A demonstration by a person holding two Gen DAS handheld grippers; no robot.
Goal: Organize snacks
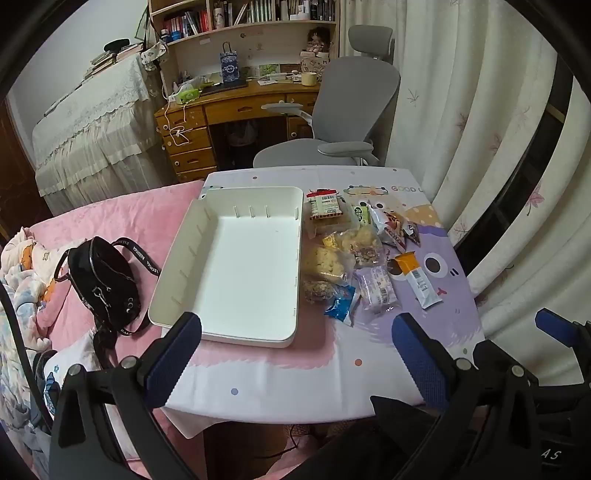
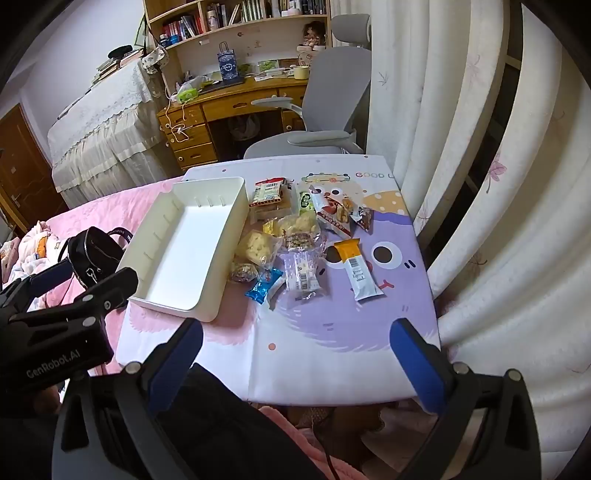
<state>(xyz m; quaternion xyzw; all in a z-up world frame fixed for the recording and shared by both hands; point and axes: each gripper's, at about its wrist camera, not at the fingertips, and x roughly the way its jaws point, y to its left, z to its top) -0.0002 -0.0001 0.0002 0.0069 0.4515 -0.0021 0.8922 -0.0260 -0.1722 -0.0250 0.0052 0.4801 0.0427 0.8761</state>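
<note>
Print on the snack packets point(image 1: 347, 247) heaped along the table's far right side is too small to read, and several packets overlap, hiding parts of those beneath. The lettering on the tablecloth point(image 2: 373, 175) breaks off at the table's far right corner, leaving only "GOOD" and part of another letter. The tray point(image 1: 236, 258) hangs past the table's left edge, covering the cloth under it. In the left wrist view the right gripper point(image 1: 557, 326) is cut off at the picture's right edge, showing little more than one blue pad. In the right wrist view the left gripper point(image 2: 74, 291) runs off the left edge and hides part of the black bag point(image 2: 94, 247). Book spines on the far shelf point(image 1: 243, 14) are illegible.
</note>
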